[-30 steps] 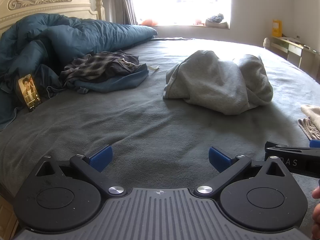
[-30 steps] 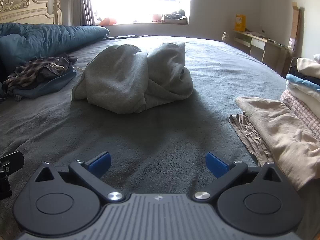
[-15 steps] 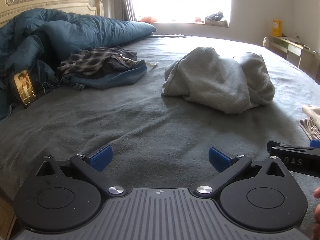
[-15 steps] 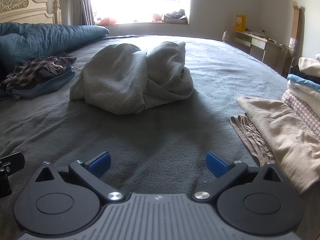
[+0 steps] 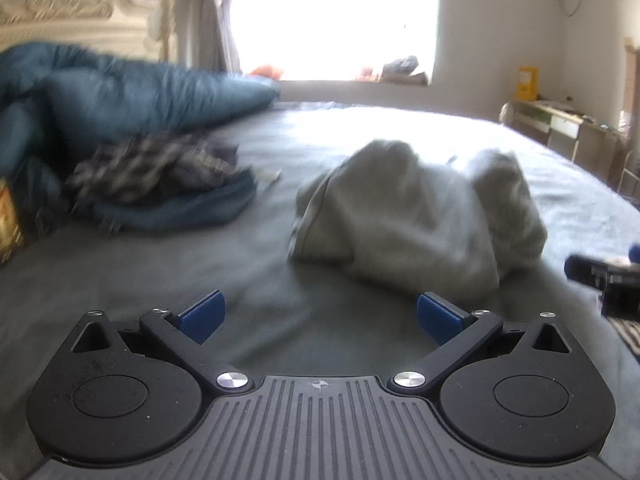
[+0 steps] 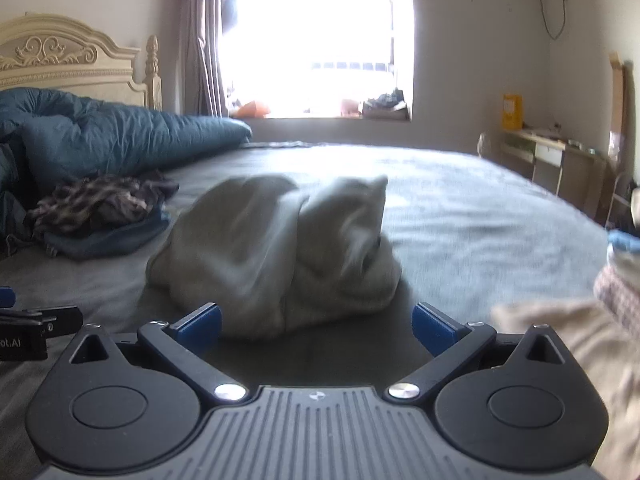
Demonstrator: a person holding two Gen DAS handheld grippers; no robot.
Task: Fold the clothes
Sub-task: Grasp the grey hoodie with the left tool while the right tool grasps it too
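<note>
Left gripper (image 5: pixel 318 316) and right gripper (image 6: pixel 316 322) are both hovering with fingers spread wide, holding nothing. The crumpled grey garment (image 6: pixel 276 252) is lying in a heap mid-bed (image 6: pixel 460 208), just ahead of the right gripper. A plaid-and-blue pile (image 5: pixel 160 188) is sitting well apart, beside the duvet (image 5: pixel 120 100).

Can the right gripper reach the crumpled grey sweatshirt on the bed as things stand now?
Probably yes. The right gripper is open and points at the crumpled grey sweatshirt, which lies just ahead. Only bare dark grey bed sheet shows between them; nothing blocks the way.
</note>
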